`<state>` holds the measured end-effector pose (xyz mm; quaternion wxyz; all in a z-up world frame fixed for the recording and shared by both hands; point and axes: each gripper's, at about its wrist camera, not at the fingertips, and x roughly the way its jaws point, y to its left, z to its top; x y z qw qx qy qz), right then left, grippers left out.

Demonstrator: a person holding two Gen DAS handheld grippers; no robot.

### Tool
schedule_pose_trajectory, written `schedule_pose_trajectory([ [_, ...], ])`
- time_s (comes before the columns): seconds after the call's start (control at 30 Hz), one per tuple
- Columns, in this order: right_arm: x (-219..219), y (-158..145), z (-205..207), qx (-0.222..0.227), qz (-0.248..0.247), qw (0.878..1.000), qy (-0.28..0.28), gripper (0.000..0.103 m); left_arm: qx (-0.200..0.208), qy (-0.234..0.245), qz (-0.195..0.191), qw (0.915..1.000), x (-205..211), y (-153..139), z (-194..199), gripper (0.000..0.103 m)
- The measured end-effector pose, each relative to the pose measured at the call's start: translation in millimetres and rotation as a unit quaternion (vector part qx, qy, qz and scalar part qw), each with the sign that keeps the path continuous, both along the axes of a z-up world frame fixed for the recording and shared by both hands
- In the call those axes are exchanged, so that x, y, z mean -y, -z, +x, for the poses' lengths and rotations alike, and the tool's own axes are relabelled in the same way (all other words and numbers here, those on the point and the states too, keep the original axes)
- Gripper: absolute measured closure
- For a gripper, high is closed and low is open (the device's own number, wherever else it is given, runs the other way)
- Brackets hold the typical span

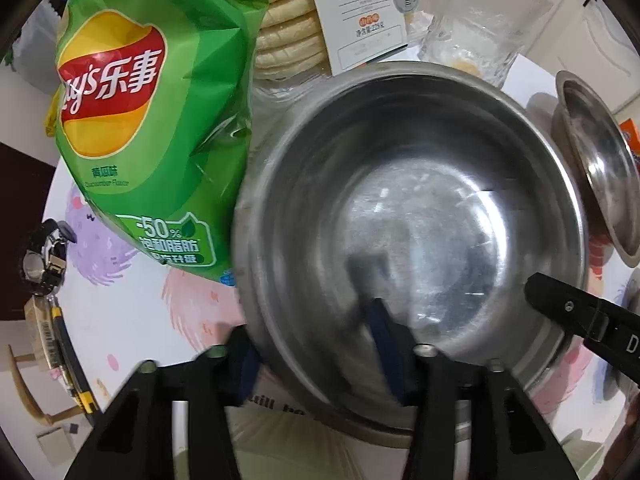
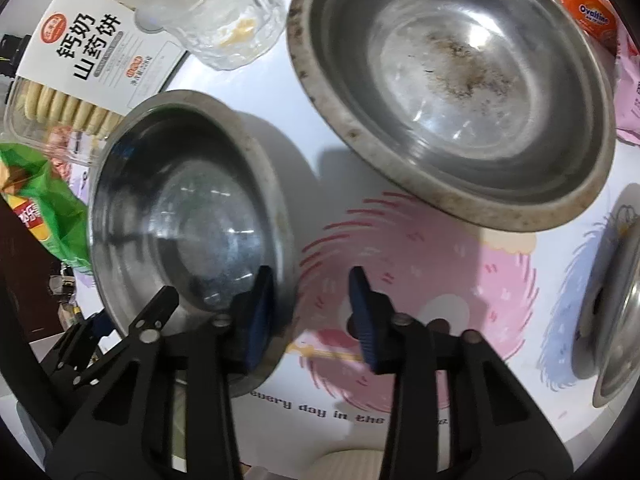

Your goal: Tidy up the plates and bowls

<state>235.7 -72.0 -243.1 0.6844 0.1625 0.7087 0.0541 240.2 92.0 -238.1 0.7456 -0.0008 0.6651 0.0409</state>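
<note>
A small steel bowl (image 1: pixel 420 208) (image 2: pixel 188 216) stands on the patterned tablecloth (image 2: pixel 420 280), and both grippers reach over its rim. My left gripper (image 1: pixel 316 352) straddles the near wall, one blue pad outside and one inside, with space left at the inner pad. My right gripper (image 2: pixel 312 316) straddles the opposite wall, its left pad inside the bowl and its right pad outside, with a clear gap to the metal. A wider, stained steel bowl (image 2: pixel 452 92) (image 1: pixel 600 160) sits just beyond. A third steel dish (image 2: pixel 616 300) lies at the right edge.
A green chip bag (image 1: pixel 148 120) leans against the small bowl's left side. Behind it are a biscuit box (image 1: pixel 360 12) and a glass cup (image 2: pixel 224 20). An orange box (image 2: pixel 588 4) and a pink packet (image 2: pixel 630 92) lie at the far right. A wristwatch (image 1: pixel 44 264) lies at the table's left edge.
</note>
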Motion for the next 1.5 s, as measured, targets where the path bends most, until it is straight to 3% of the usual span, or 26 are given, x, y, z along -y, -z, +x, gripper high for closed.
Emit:
schedule_pose_trajectory([
  [0.07, -5.3, -1.9, 1.3, 0.006, 0.001, 1.000, -0.008, 0.088, 0.004, -0.002, -0.005, 1.0000, -0.7, -0.2, -2.5, 0.071],
  [0.57, -0.1, -20.4, -4.4, 0.036, 0.009, 0.999, -0.013, 0.088, 0.041, 0.004, -0.001, 0.9992, -5.2, -25.8, -8.1, 0.079],
  [1.1, 16.1, -45.7, -14.7, 0.069, 0.019, 0.997, -0.012, 0.088, 0.073, 0.007, -0.006, 0.9973, -1.4, -59.9, -26.6, 0.080],
  [1.5, 37.7, -86.2, -36.4, 0.107, 0.015, 0.994, 0.011, 0.088, 0.101, 0.032, -0.020, 0.9941, 14.8, -89.3, -40.4, 0.080],
])
